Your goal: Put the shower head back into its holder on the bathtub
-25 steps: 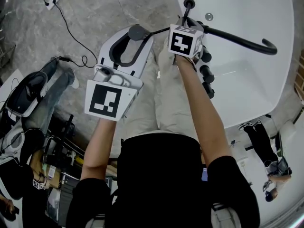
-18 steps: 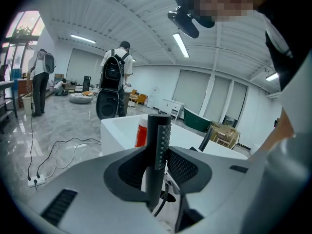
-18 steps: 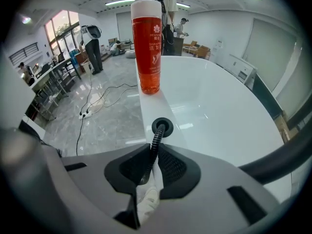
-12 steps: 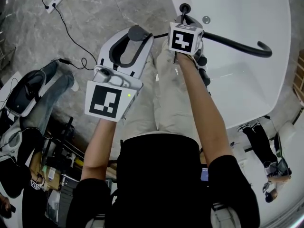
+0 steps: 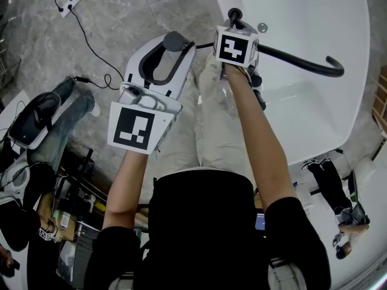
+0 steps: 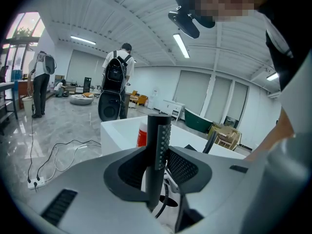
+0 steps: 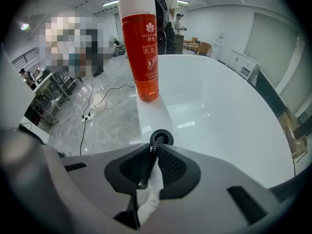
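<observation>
While our left gripper (image 6: 158, 170) clamps shower head (image 6: 159, 135), right gripper (image 7: 153, 167) pinches hose (image 7: 155, 149), seemingly feeding into holder (image 7: 169, 135); head not yet seated.

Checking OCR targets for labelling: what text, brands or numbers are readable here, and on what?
"SHAMPOO": on the red bottle, right gripper view.
Brand line above it, under a flower logo: too small to read reliably.
Vertical Chinese characters below it: too blurred to read.
Marker cubes: black-and-white patterns only, no text.
Nothing else is legible.
</observation>
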{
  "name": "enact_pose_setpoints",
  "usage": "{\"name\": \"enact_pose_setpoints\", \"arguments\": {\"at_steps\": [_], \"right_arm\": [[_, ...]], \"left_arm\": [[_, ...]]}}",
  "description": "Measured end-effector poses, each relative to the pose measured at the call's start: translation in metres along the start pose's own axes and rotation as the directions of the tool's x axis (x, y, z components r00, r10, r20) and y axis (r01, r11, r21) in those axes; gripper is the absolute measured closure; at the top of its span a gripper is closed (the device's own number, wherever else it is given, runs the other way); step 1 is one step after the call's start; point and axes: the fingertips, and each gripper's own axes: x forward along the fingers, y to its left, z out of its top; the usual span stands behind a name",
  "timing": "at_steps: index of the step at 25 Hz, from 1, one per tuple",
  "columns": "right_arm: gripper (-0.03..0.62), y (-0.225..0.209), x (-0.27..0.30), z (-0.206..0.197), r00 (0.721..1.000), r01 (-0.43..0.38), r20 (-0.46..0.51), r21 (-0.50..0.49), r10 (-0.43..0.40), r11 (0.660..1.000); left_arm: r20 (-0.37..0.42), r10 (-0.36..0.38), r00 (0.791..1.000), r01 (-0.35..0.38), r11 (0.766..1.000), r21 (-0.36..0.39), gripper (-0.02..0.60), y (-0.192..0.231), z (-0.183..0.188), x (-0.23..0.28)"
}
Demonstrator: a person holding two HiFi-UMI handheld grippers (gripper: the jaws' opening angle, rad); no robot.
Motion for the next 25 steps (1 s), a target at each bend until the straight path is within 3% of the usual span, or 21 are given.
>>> {"name": "enact_pose_setpoints", "arguments": {"at_steps": [7, 14, 19, 25], "right_arm": [[0.536, 0.009, 0.010, 0.004, 1.000, -0.007, -0.018, -0.015, 0.007, 1.000], [0.534, -0.004, -0.008, -0.021, 0.997, -0.012, -0.078, 0.010, 0.012, 1.000], [0.534, -0.014, -0.025, -0.023, 0.998, -0.020, -0.066, 0.030, 0.022, 0.999], [0.536, -0.019, -0.052, -0.007, 0.999, -0.047, -0.020, 0.019, 0.048, 0.999]], "left_arm": [[-0.008, -0.002, 1.000, 0.002, 1.000, -0.004, 0.439, 0.015, -0.001, 0.004], [-0.006, -0.013, 1.000, 0.013, 1.000, -0.001, 0.439, 0.008, 0.006, 0.002], [0.007, -0.025, 1.000, 0.025, 1.000, 0.018, 0.439, 0.000, 0.022, 0.000], [0.096, -0.039, 0.995, 0.035, 0.998, 0.043, 0.439, -0.010, 0.061, -0.001]]}}
